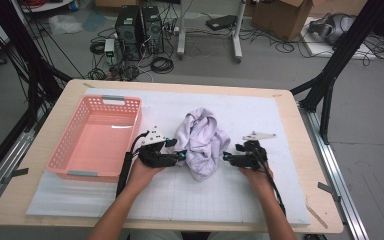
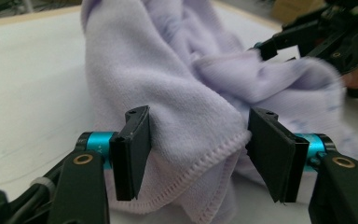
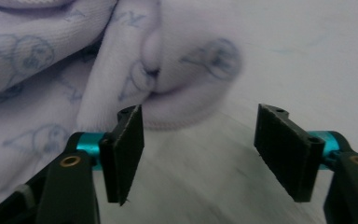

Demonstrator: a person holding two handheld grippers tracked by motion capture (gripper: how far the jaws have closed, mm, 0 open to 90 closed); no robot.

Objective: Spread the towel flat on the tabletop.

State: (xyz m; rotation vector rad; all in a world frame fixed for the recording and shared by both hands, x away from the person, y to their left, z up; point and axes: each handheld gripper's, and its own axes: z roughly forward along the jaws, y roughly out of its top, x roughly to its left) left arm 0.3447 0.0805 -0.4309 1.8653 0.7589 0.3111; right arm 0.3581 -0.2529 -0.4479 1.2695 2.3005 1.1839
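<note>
Towel (image 1: pixel 201 142) sits crumpled in a heap at the center of the high view, on the white mat (image 1: pixel 260 195) — pink basket (image 1: pixel 62 150) to its left, apart from it.

My left gripper (image 1: pixel 182 156) comes in level from the left, tips right at the towel's lower-left edge. In the left gripper view a hemmed fold of the towel (image 2: pixel 191 121) sits between my jaws: it looks to touch the left one, while the right one stands just beside the hem — contact there I can't tell. Jaws partly spread, not clamped on the cloth.

My right gripper (image 1: pixel 225 157) comes in level from the right, tips at the towel's lower-right edge. In the right gripper view the towel (image 3: pixel 65 70) fills the upper left of the frame; its rolled edge ends just above and beyond my left jaw. Between the jaws I see bare mat (image 3: pixel 200 177) — nothing pinched. Jaws stand fairly wide.

Both hands hold the grippers low near the mat, facing each other across the bottom of the heap. My right gripper also shows at the upper right of the left gripper view (image 2: pixel 279 42), against the far side of the cloth.
</note>
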